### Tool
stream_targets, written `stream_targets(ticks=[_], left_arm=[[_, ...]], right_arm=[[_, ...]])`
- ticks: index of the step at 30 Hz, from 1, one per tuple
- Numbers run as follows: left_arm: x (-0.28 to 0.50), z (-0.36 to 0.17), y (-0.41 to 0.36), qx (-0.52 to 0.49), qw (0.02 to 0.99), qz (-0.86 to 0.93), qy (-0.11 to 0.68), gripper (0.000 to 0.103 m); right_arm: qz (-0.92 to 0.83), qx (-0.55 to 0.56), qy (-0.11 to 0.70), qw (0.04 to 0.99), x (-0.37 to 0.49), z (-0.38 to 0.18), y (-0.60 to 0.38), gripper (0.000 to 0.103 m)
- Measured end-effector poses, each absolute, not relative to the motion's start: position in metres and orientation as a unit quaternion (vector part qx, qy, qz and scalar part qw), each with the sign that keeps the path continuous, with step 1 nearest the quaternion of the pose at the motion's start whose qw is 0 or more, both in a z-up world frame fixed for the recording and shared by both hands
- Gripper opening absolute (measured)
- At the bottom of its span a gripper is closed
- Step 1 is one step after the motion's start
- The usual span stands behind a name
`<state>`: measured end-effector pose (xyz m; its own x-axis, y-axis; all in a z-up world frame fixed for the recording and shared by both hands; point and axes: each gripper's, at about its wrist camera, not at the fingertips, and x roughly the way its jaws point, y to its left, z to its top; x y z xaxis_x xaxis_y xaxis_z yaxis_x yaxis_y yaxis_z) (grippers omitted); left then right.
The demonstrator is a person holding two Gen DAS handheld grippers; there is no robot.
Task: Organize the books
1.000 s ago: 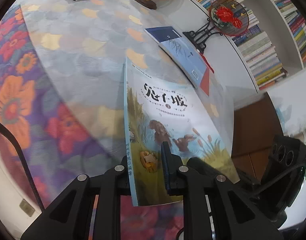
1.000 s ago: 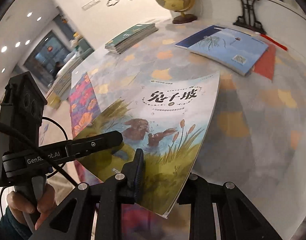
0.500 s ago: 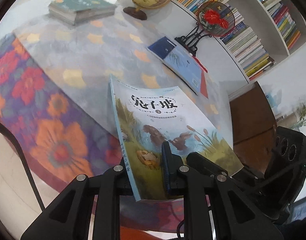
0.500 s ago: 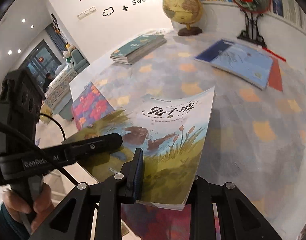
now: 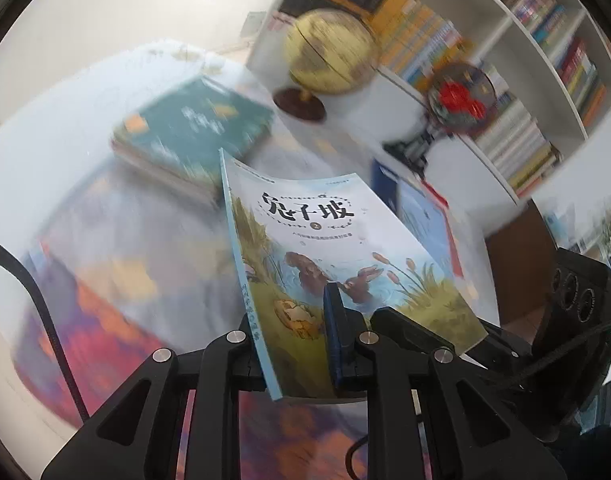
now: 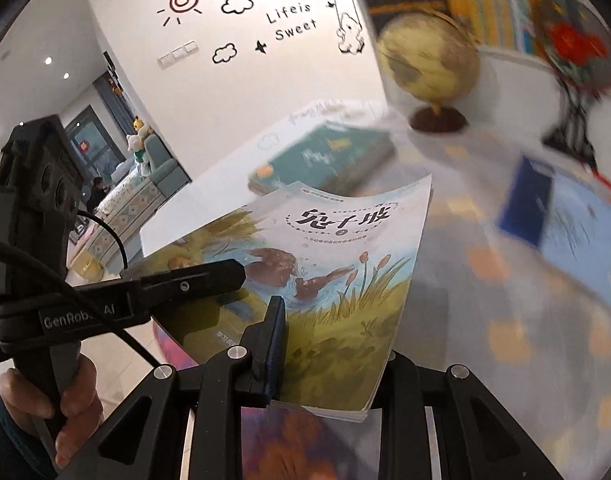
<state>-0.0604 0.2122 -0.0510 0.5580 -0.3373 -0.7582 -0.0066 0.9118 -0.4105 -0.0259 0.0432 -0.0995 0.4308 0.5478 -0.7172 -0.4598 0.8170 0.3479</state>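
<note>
I am at a big table [image 5: 117,216] with a flowery cloth. At about eleven o'clock from my left tongs sits a stack of green books [image 5: 193,132]. I think that is where my book should go, because the job is to tidy the books into one neat pile.

At about two o'clock lies a blue book [image 6: 565,216], flat on the cloth. A yellow globe [image 5: 329,52] stands past the stack, at about twelve o'clock.

I am holding the rabbit book [image 5: 325,248] up in the air, over the near part of the table. It tips up toward the stack. Both tongs hold its bottom edge. My left tongs [image 5: 301,344] are clenched on the spine corner. My right tongs [image 6: 329,344] are clenched on the other bottom corner.

The book is thin and floppy, so I think it can bend or slip. I should keep both tongs squeezing and move them together, side by side. I should bring the book over the green stack, make it flat, and line up its edges. Then I lower it softly, and only let go when it lies on top.
</note>
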Motion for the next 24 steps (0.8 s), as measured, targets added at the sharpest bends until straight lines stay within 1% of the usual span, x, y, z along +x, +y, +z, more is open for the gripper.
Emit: stream_targets(ticks=[4,13,15,18,24], left_arm=[[-0.006,-0.058,0.263,-0.179,0.864,-0.107,0.457,0.016],[0.104,-0.107,0.334,-0.160,0.837,-0.173,0.494,0.017],[0.121,-0.111,0.341,-0.154,0.831,-0.188,0.500,0.017],[0.141,-0.121,0.352,-0.151,0.819,-0.205,0.513,0.022],[0.162,-0.139,0.367,-0.146,0.806,-0.216,0.531,0.024]], right_arm=[[0.293,0.053,0.427,0.854,0.021,-0.094,0.090,0.026],[0.194,0.087,0.462,0.861,0.107,-0.122,0.169,0.027],[0.178,0.102,0.468,0.859,0.117,-0.129,0.176,0.027],[0.153,0.121,0.472,0.859,0.134,-0.135,0.187,0.027],[0.124,0.131,0.488,0.854,0.154,-0.152,0.206,0.027]])
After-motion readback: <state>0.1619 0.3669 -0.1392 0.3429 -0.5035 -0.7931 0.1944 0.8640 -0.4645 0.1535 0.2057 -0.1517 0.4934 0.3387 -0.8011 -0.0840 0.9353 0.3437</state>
